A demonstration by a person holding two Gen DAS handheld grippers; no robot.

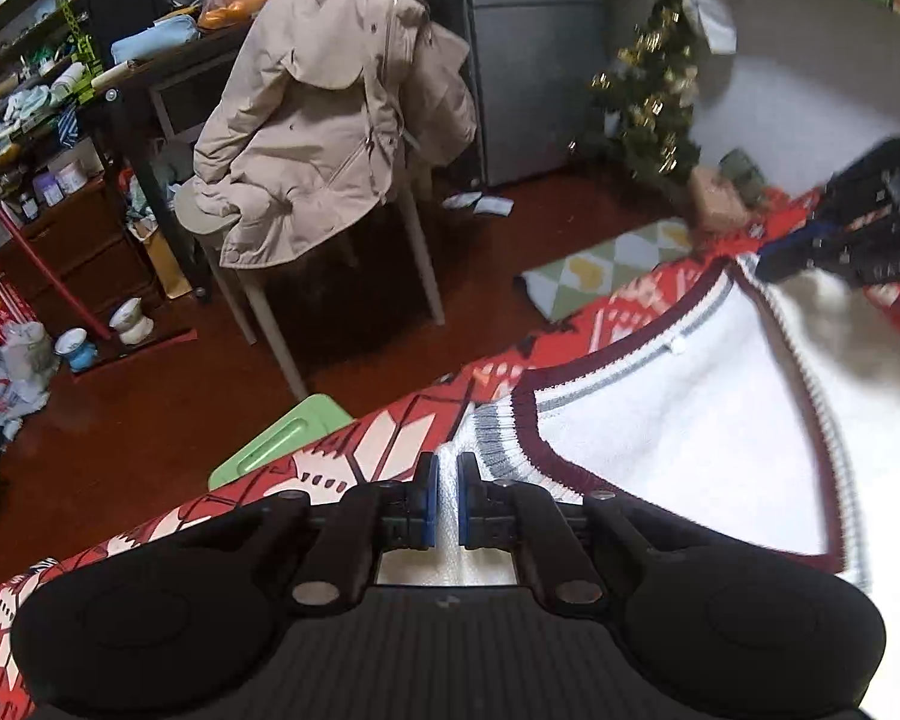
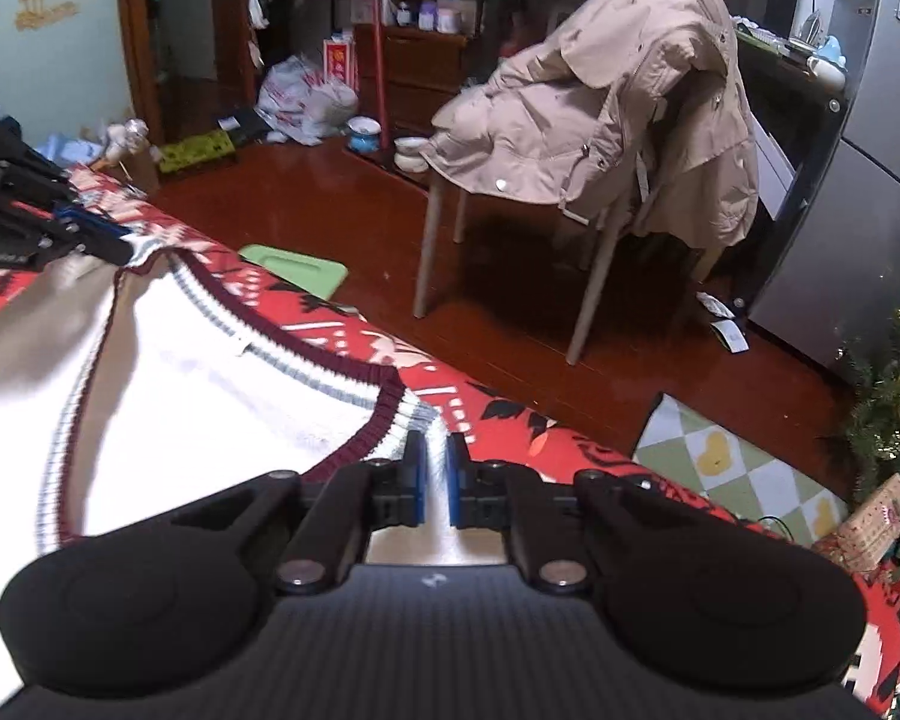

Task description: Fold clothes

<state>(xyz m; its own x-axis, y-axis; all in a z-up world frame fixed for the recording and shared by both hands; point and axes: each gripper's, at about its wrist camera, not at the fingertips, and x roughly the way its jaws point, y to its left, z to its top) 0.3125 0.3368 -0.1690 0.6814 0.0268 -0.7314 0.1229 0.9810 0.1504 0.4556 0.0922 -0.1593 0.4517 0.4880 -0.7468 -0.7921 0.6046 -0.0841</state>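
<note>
A white knit sweater (image 1: pixel 660 420) with a maroon and grey striped V-neck lies on a red patterned cloth (image 1: pixel 390 438). My left gripper (image 1: pixel 447 480) is shut on the sweater's ribbed edge at one end of the neckline, with white knit pinched between its blue pads. In the right wrist view the sweater (image 2: pixel 210 408) spreads to the left, and my right gripper (image 2: pixel 435 462) is shut on its edge at the other end of the neckline. Each gripper also shows in the other's view, the right gripper (image 1: pixel 765 261) and the left gripper (image 2: pixel 120 252), each at a corner of the collar.
A chair draped with a beige coat (image 1: pixel 330 138) (image 2: pixel 600 108) stands on the dark red floor past the cloth's edge. A green board (image 1: pixel 282 438), a checkered mat (image 2: pixel 720 456), a small Christmas tree (image 1: pixel 660 90), a grey fridge (image 1: pixel 534 60) and cluttered shelves (image 1: pixel 42 90) surround it.
</note>
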